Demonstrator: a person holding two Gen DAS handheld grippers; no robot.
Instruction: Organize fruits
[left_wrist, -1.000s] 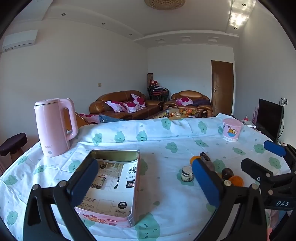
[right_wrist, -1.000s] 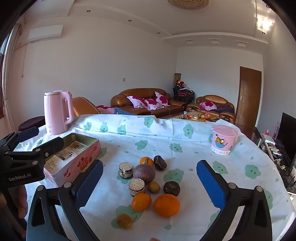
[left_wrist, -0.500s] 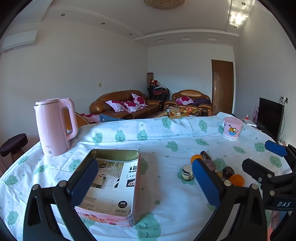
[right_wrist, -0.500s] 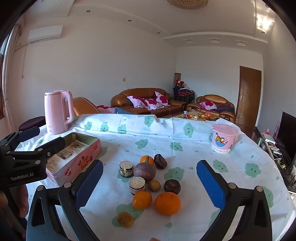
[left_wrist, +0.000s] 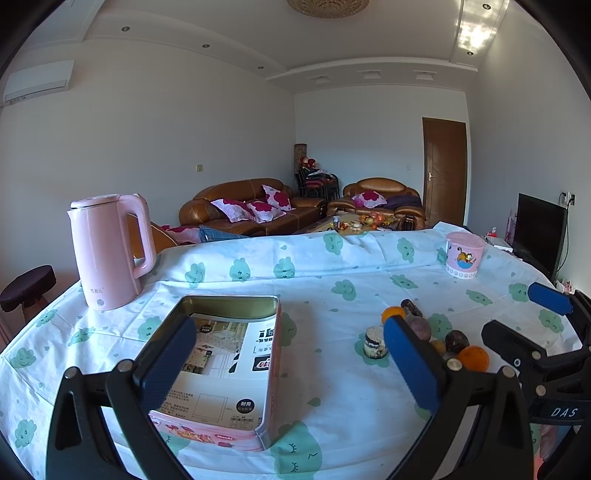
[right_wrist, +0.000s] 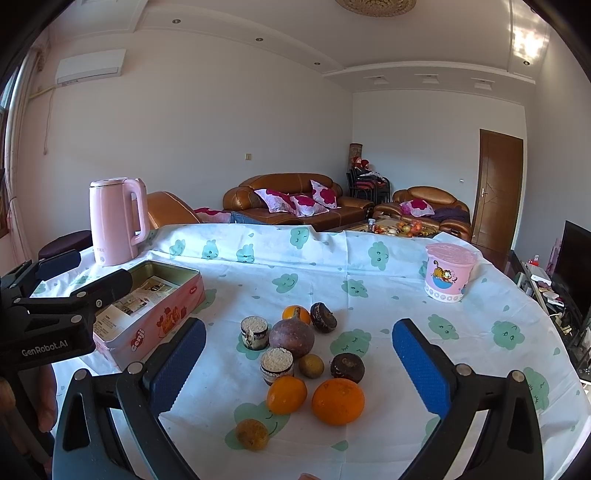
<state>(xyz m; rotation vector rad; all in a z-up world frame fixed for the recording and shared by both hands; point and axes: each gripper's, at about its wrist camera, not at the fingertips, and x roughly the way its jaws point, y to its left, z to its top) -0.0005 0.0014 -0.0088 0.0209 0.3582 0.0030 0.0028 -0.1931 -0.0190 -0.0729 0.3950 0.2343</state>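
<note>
While the left tool (left_wrist: 288, 354) hangs spread wide over the pink tin (left_wrist: 221, 369), its view shows only the fruit cluster's edge; the right view shows the cluster whole — large orange (right_wrist: 338, 401), small orange (right_wrist: 287, 394), dark round fruit (right_wrist: 291, 338) — on the worktop (right_wrist: 388, 295) between the right tool's (right_wrist: 299, 354) parted, empty fingers.

Both grippers are black plastic frames with silver screws and blue, textured finger pads. The left gripper (right_wrist: 66, 280) carries white "GenRobot.AI" lettering; the right gripper (left_wrist: 524, 314) reads "DAS", perhaps part of a longer word. Bare skin shows beneath each.
</note>
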